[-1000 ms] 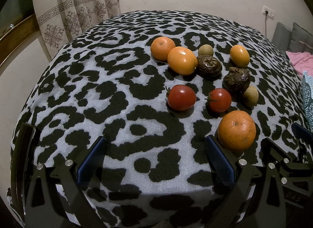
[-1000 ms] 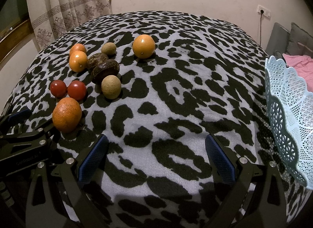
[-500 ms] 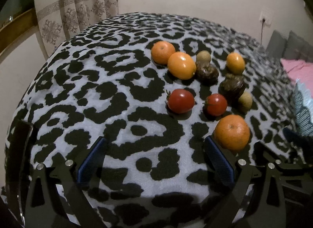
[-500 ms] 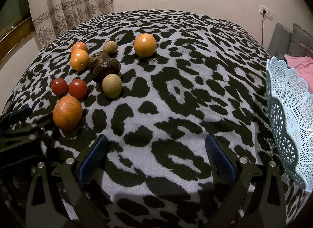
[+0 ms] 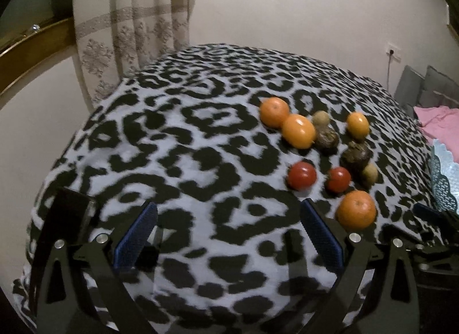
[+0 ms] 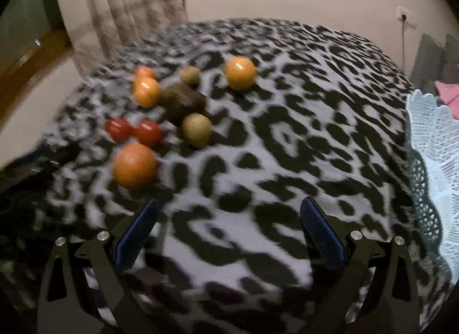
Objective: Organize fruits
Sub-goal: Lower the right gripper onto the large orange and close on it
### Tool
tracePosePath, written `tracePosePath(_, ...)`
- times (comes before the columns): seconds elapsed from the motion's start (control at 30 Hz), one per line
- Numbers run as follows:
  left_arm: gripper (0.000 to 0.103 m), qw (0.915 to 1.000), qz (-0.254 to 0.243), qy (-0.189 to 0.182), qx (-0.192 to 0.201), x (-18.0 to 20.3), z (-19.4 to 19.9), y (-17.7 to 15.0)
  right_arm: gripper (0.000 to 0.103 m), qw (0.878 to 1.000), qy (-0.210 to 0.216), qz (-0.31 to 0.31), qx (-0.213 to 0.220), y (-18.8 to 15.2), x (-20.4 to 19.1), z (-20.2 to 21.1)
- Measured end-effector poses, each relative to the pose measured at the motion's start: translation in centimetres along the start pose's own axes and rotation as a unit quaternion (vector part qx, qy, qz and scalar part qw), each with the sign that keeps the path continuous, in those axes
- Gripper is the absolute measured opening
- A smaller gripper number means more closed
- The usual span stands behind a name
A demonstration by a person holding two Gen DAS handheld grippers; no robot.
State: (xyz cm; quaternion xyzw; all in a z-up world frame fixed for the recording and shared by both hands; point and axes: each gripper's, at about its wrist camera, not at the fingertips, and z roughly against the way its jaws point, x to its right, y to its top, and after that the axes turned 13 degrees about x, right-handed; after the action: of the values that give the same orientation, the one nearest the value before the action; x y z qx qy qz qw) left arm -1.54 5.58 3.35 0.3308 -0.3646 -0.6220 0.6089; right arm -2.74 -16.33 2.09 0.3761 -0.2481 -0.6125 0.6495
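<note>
We hold both hand-held grippers, left (image 5: 228,236) and right (image 6: 228,233), spread wide and empty; nearest orange (image 6: 134,165) ahead-left of right: firm, rollable, grip across its middle

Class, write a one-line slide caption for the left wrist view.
Open left gripper faces nine fruits on a leopard-print cloth.

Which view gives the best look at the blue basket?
The right wrist view: the blue basket fills its right edge, with scalloped rim and lattice wall visible, though slightly blurred. The left wrist view catches only a small piece of its rim at the far right, beyond the fruit.
</note>
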Motion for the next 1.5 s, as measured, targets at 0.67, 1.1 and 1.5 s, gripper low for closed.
tracePosePath(0.67,0.098,0.9992,0.028,0.027,0.006,-3.4,0.1,0.5,0.045,0.997,0.070,0.031,-0.025,1.1,-5.1,-4.2)
tracePosePath(1.1,0.086,0.9996,-0.026,-0.010,-0.006,1.7,-1.3,0.6,0.040,0.998,0.045,-0.024,0.023,0.5,-0.2,1.1)
tracePosePath(1.5,0.069,0.9969,-0.025,-0.068,-0.029,4.7,-3.6,0.9,0.040,0.997,0.043,-0.053,0.031,-0.4,2.1,2.7)
